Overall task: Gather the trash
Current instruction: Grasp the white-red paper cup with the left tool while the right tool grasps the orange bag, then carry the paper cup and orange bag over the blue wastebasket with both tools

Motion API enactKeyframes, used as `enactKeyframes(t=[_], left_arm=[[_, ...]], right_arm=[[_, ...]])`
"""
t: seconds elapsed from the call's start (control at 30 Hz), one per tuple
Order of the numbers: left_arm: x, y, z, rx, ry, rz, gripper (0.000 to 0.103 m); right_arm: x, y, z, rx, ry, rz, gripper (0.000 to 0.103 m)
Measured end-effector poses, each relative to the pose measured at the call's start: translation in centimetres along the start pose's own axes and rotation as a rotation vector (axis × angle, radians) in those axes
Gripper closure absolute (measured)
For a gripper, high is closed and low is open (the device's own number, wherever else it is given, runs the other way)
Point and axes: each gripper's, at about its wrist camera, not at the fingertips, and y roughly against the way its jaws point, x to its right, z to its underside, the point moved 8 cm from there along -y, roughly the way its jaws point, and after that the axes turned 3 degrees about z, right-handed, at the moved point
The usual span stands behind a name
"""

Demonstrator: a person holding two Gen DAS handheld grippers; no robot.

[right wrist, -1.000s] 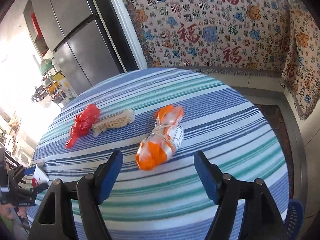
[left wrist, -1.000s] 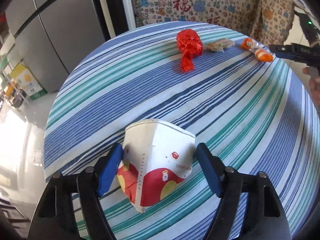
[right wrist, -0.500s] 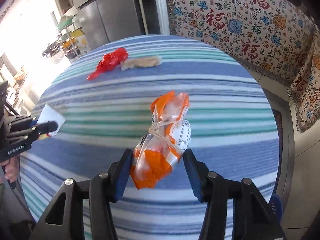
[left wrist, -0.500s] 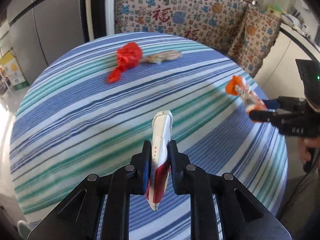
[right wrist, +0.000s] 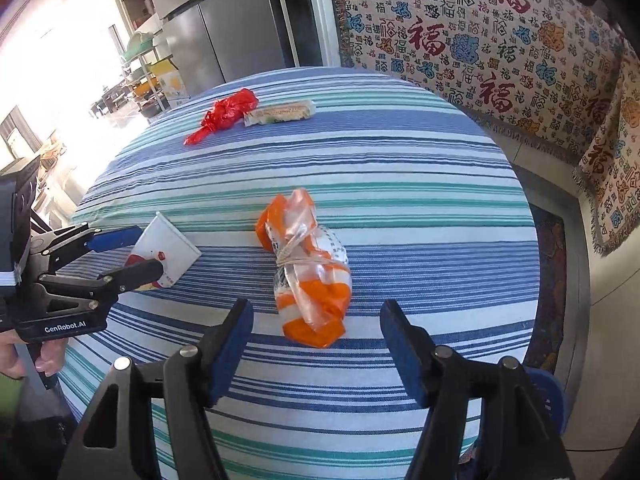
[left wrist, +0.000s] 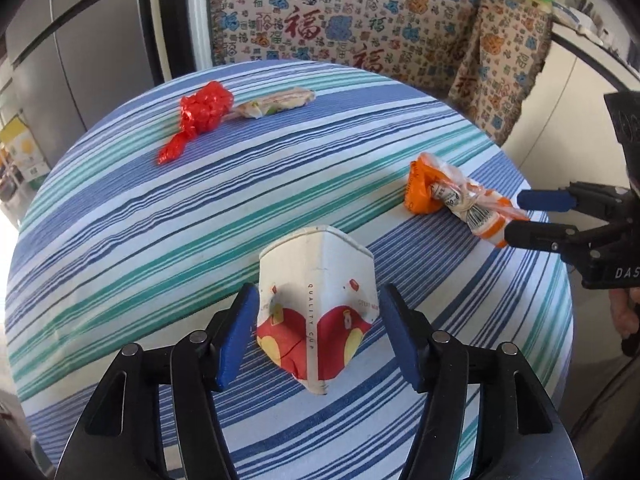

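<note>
Flattened paper cup (left wrist: 316, 304) lies on the striped tabletop (left wrist: 120, 240), between the opening jaws of the left hand-held gripper (left wrist: 318, 334), pads clear. Orange plastic bag (right wrist: 310, 268) lies between the opening right hand-held gripper (right wrist: 316, 350), untouched. Red bag (left wrist: 200, 114) and wrapper (left wrist: 276, 102) lie at the far edge.

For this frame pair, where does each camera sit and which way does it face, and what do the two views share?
Left wrist: on the left hand-held gripper, angled down across the striped round table toward the patterned blanket; its opening jaws flank a flattened paper cup; the other hand shows at right.
Right wrist: on the right hand-held gripper, same tilt; opening jaws flank an orange plastic bag; a hand shows lower left.
Shared: cup, orange bag, red plastic bag, snack wrapper, and each other's gripper.
</note>
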Motion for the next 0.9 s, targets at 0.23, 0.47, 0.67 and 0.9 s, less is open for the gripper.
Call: enactKeyframes(t=[0.23, 0.47, 0.67, 0.9], left_arm=[[1.0, -0.5, 0.3, -0.029, -0.081, -0.035, 0.058], [2.2, 0.5, -0.6, 0.006, -0.086, -0.005, 0.088], [4.9, 1.4, -2.5, 0.047, -0.047, 0.052, 0.088], [13.3, 0.6, -5.0, 0.057, -0.121, 0.143, 0.088]], right_arm=[[-0.6, -2.2, -0.5, -0.045, 0.038, 0.023, 0.064], [-0.1, 0.7, -0.6, 0.017, 0.007, 0.024, 0.065], [3.9, 4.0, 0.0, 0.081, -0.095, 0.047, 0.065], [11.6, 8.2, 2.4, 0.134, -0.261, 0.115, 0.065]])
